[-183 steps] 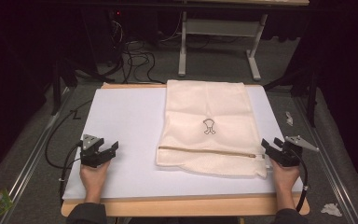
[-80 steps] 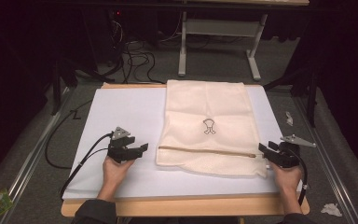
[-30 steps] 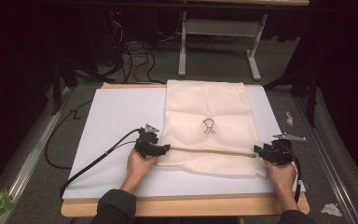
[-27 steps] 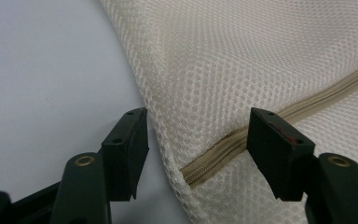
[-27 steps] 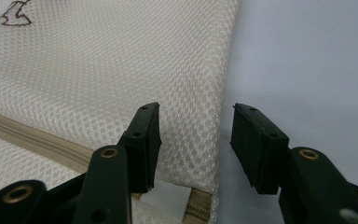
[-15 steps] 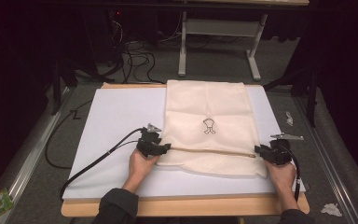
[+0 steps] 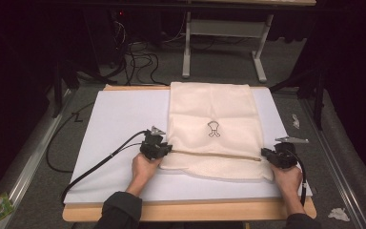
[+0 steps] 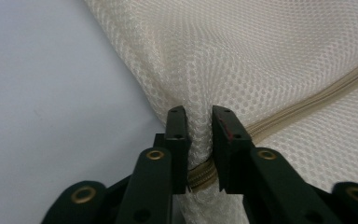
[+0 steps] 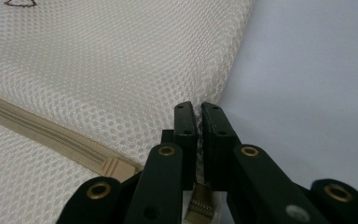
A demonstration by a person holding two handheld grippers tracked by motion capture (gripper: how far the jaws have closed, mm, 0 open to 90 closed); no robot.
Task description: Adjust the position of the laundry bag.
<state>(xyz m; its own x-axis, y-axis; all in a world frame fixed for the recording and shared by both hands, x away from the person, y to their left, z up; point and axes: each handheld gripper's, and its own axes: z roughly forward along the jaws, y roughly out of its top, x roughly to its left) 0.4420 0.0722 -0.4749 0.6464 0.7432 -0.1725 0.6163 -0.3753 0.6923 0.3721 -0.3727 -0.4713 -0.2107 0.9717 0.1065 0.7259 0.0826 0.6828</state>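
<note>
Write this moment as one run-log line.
left gripper: just closed, pinching mesh bag left edge at zipper | right gripper: just closed, pinching right edge | bag flat on white board

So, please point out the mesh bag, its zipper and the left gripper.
mesh bag (image 7: pixel 212 102): high view, upper middle of its cream fabric.
zipper (image 7: pixel 214 155): high view, middle of the tan strip across the bag.
left gripper (image 8: pixel 199 122): left gripper view, between the jaw tips, which pinch the bag's edge.
</note>
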